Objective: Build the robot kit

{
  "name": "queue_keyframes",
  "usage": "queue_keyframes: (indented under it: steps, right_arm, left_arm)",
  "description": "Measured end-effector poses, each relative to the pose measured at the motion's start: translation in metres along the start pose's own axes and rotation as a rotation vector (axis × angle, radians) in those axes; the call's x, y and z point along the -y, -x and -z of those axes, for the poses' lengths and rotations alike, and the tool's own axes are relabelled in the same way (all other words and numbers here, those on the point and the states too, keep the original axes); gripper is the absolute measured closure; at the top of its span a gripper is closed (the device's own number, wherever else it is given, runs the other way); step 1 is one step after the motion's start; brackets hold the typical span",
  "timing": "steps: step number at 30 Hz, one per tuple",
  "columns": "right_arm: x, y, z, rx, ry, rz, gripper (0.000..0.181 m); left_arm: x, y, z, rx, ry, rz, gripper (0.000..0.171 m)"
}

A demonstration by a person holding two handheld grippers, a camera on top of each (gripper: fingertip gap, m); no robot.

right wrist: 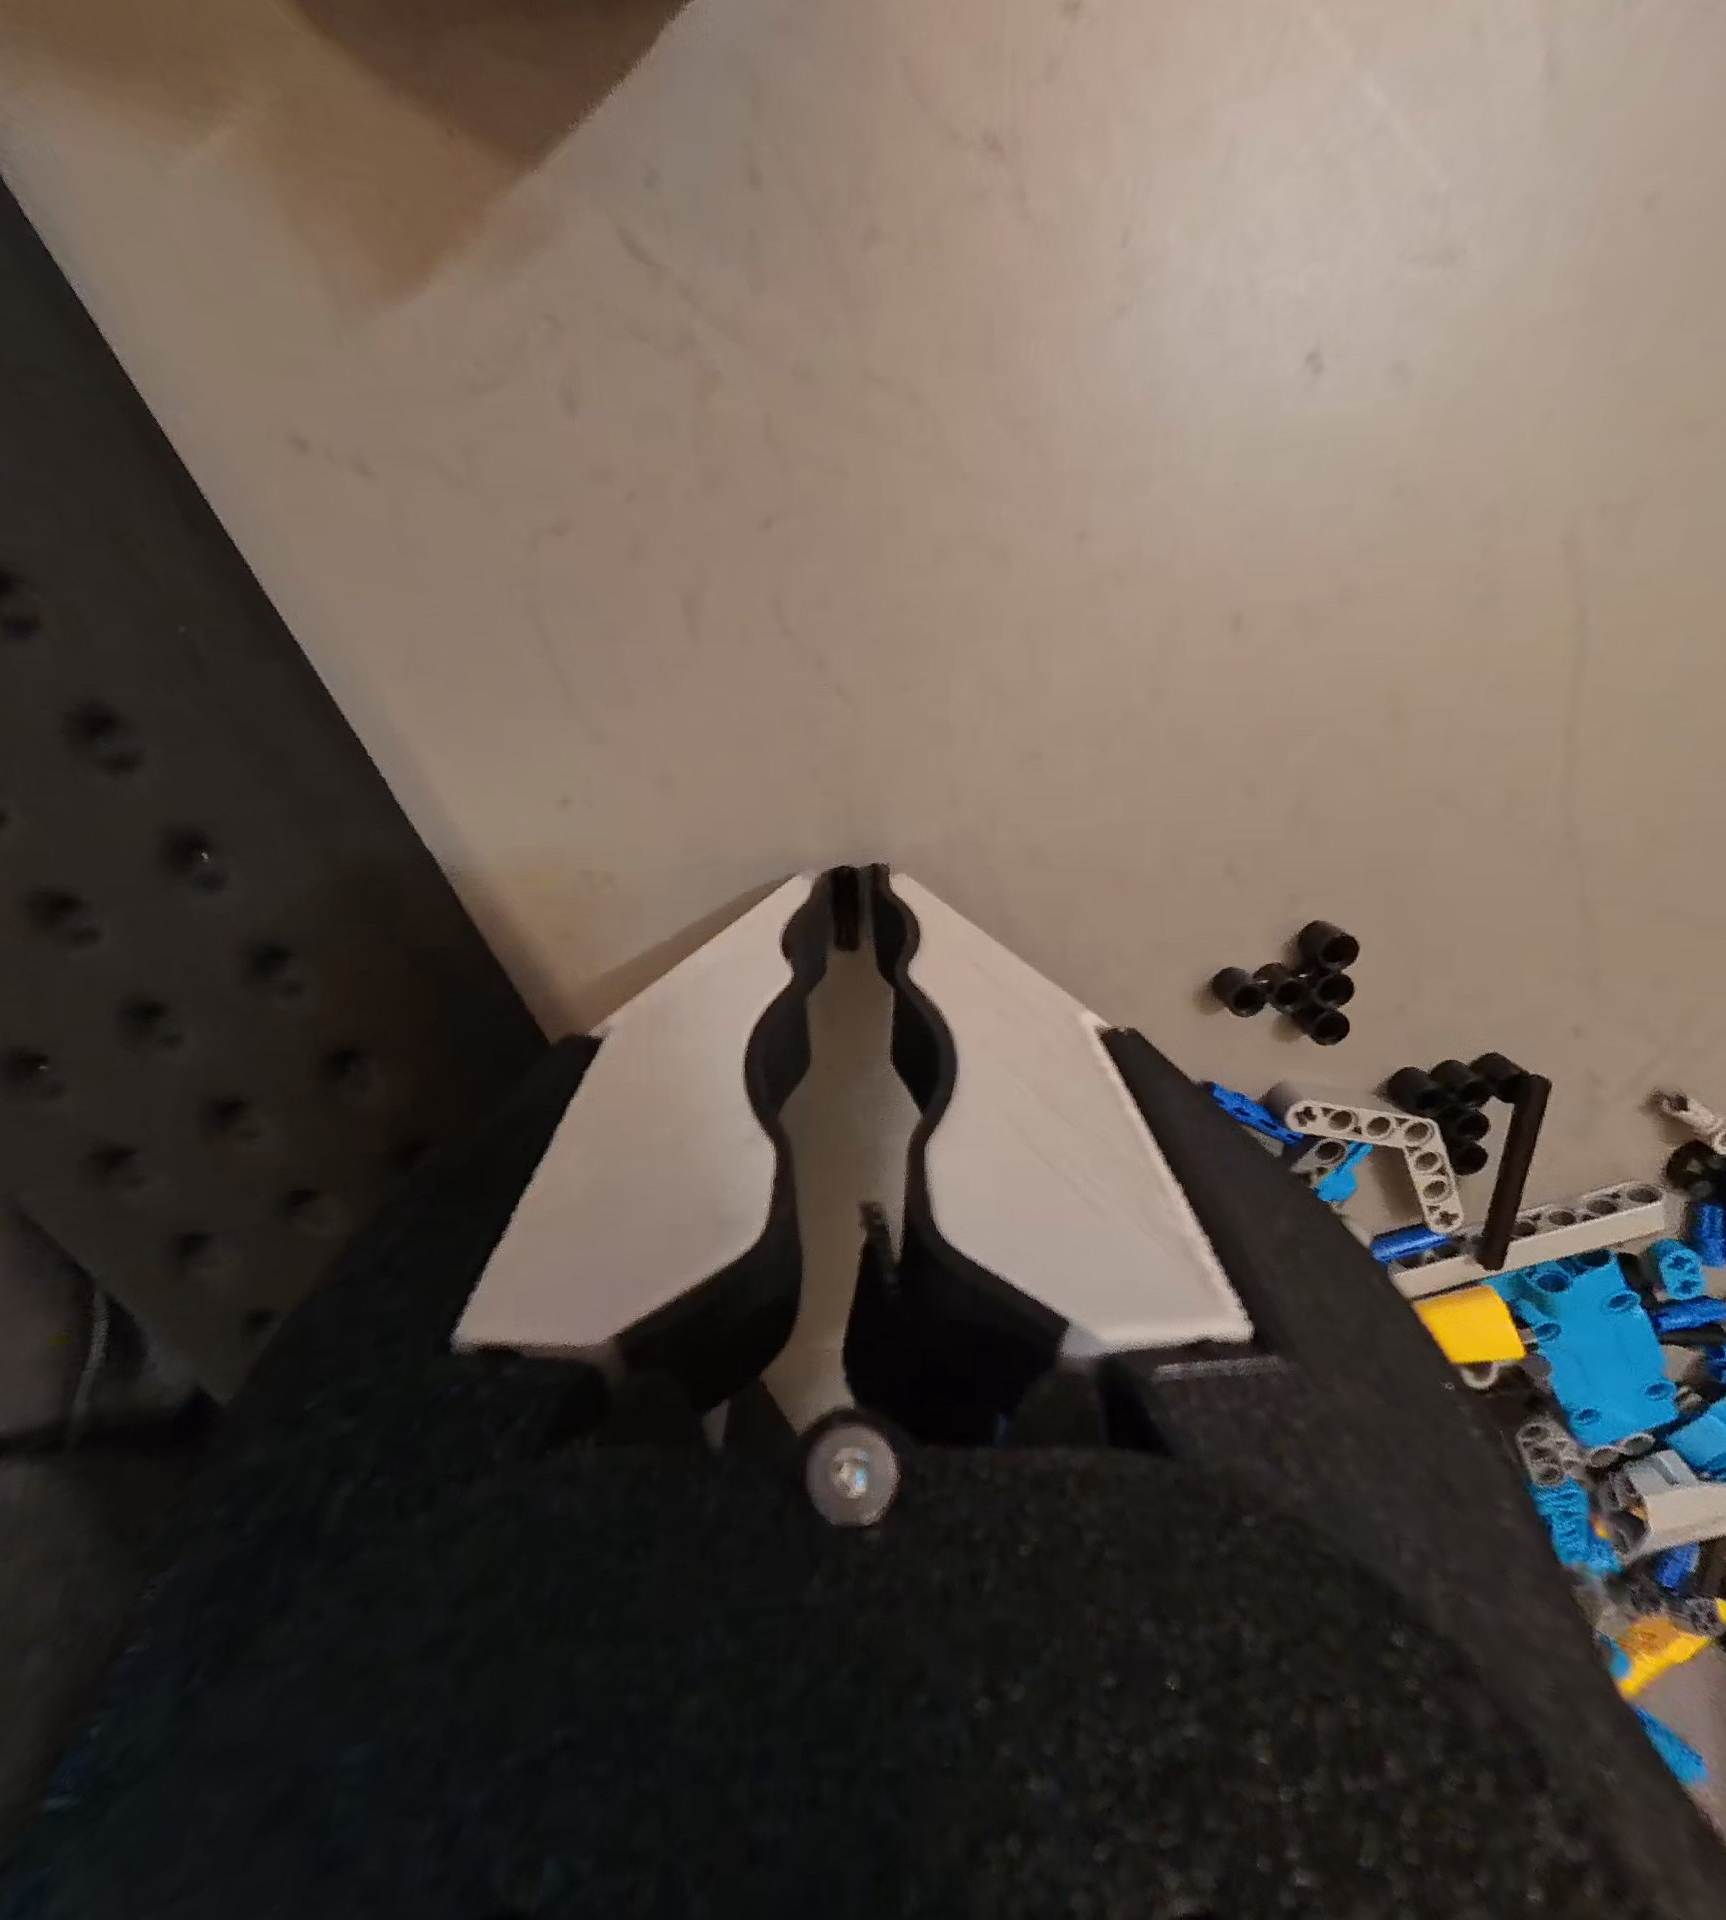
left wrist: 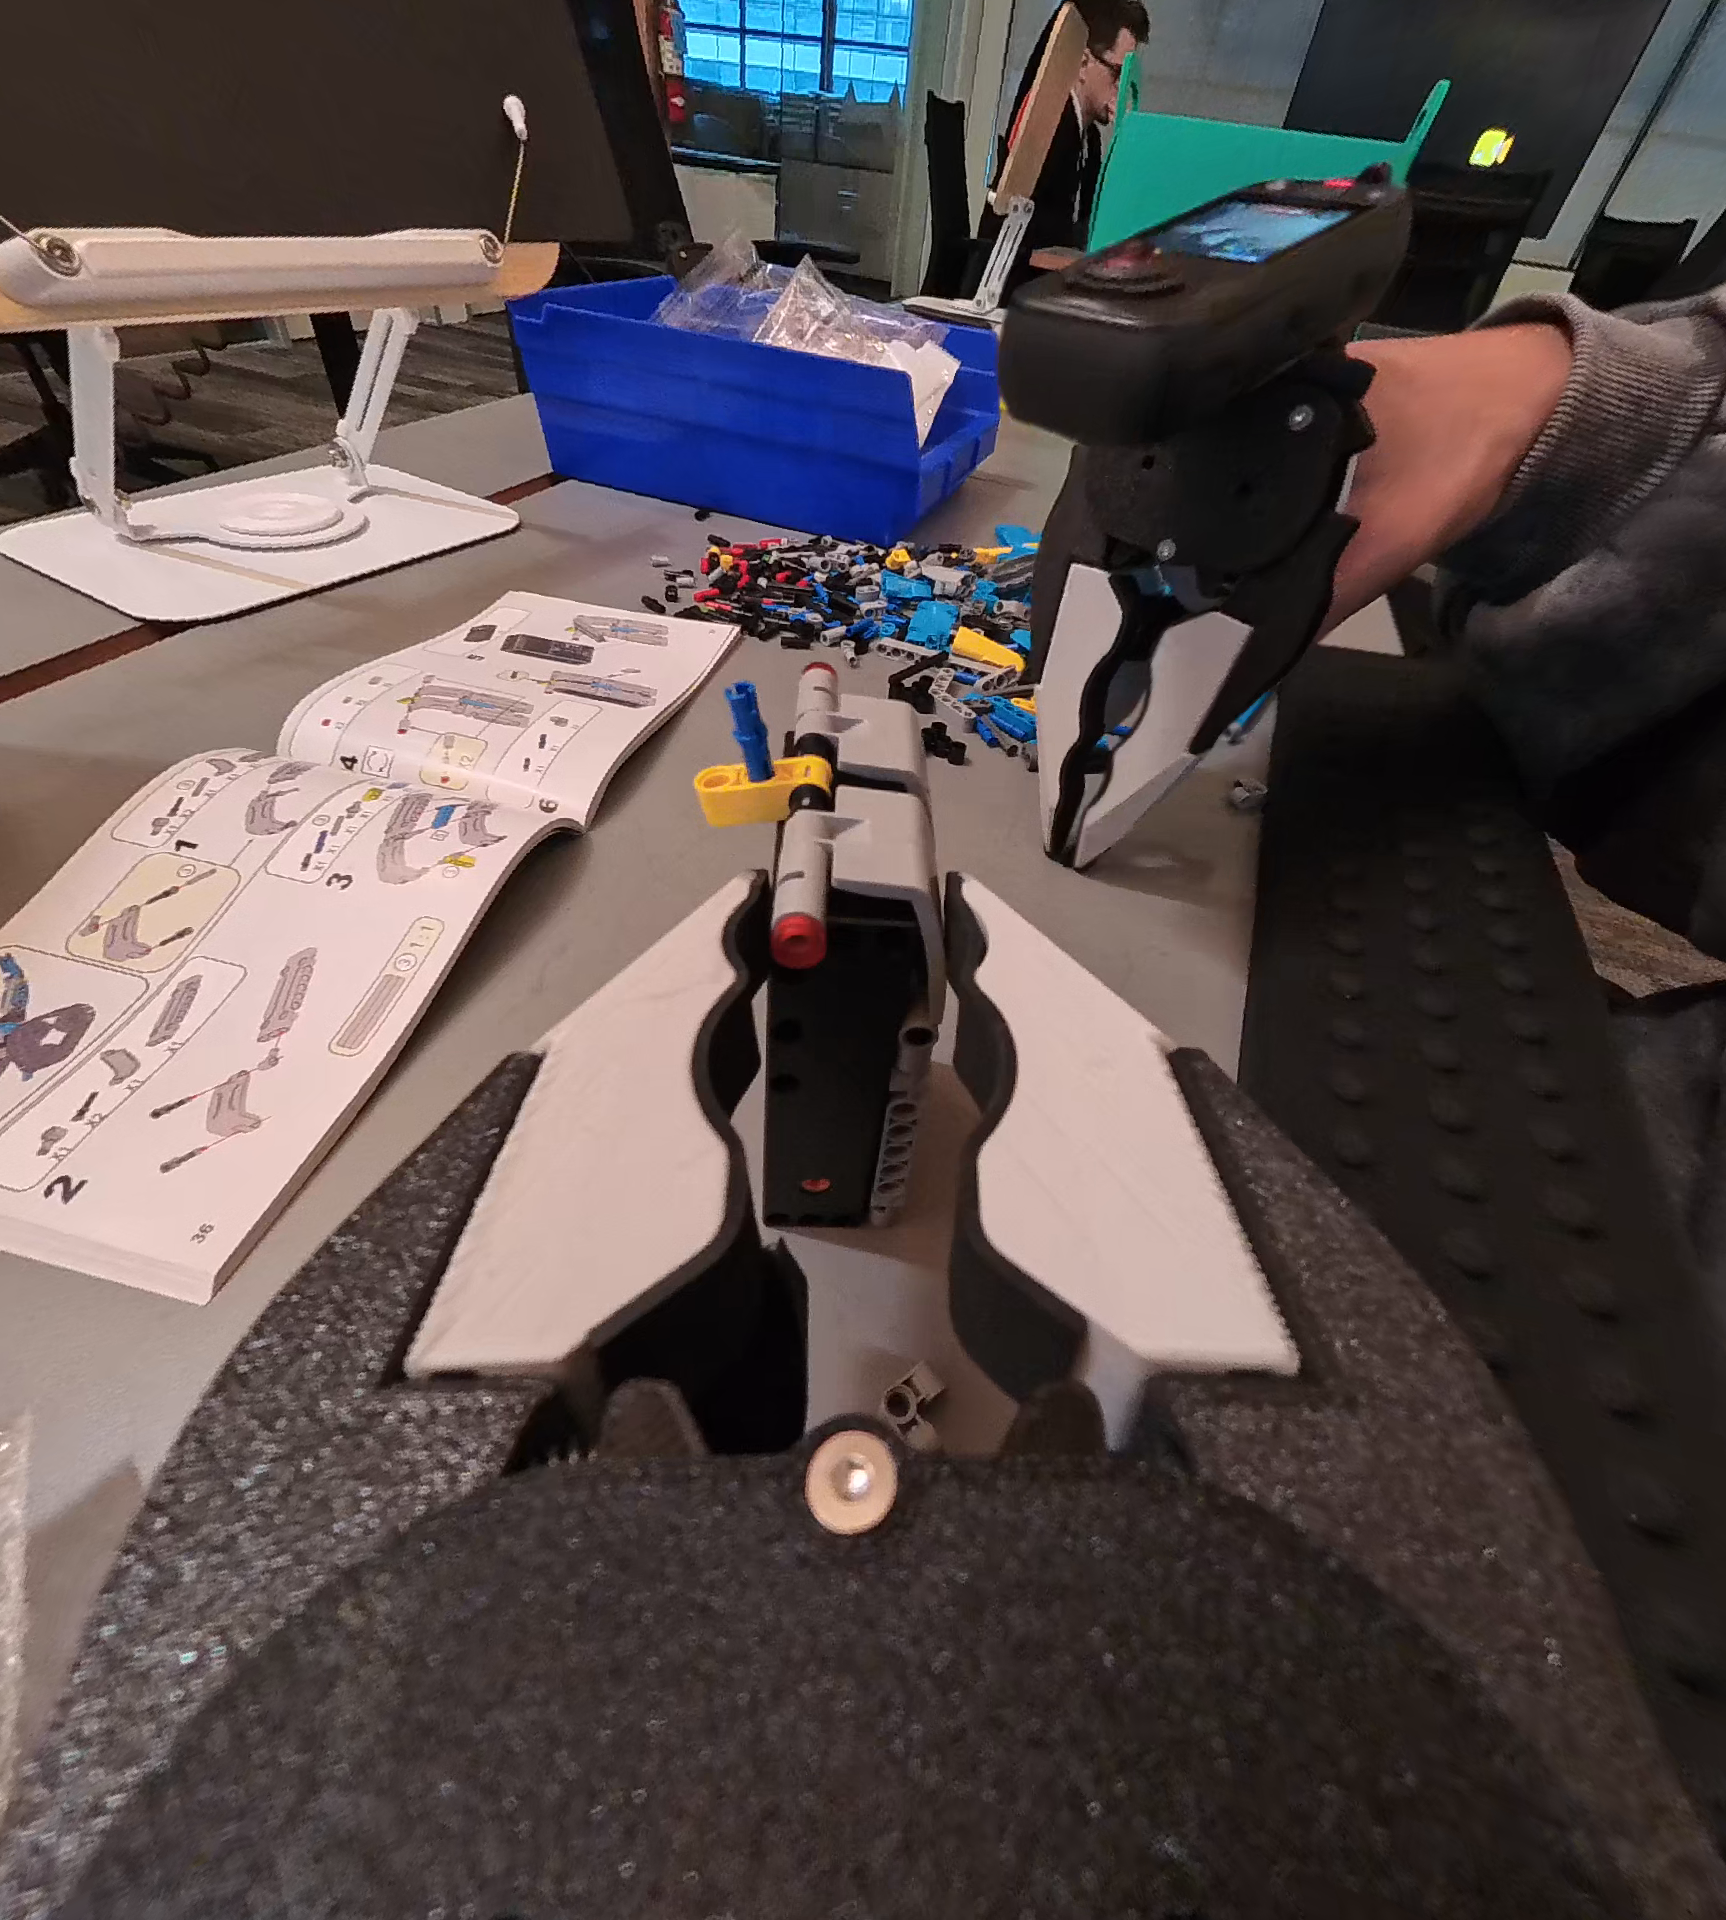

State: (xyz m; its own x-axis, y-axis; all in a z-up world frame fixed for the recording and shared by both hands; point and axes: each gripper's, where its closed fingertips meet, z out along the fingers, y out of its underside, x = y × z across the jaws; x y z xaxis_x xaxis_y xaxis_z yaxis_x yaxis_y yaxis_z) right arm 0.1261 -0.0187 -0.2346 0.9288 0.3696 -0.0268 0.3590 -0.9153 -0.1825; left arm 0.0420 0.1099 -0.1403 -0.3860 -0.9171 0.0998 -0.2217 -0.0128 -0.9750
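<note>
Grey-black brick assembly (left wrist: 843,997) pinched in my L gripper (left wrist: 851,935); R gripper (right wrist: 851,899) nips black pin (right wrist: 846,914); 1 booklet (left wrist: 246,914) frame-left, 1 blue bin (left wrist: 734,416) up top.

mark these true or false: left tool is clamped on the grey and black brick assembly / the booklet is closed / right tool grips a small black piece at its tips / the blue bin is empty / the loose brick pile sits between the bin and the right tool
1. The left tool is clamped on the grey and black brick assembly. True.
2. The booklet is closed. False: it lies open on the table.
3. The right tool grips a small black piece at its tips. True.
4. The blue bin is empty. False: clear plastic bags sit in it.
5. The loose brick pile sits between the bin and the right tool. True.
</note>
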Motion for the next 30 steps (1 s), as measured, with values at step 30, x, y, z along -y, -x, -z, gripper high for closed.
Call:
queue_keyframes:
  steps: [30]
  right_arm:
    - [0.169, 0.019, 0.097, 0.008, -1.218, -0.181, 0.178]
  left_arm:
    - [0.0, -0.002, -0.001, -0.008, 0.001, -0.004, 0.139]
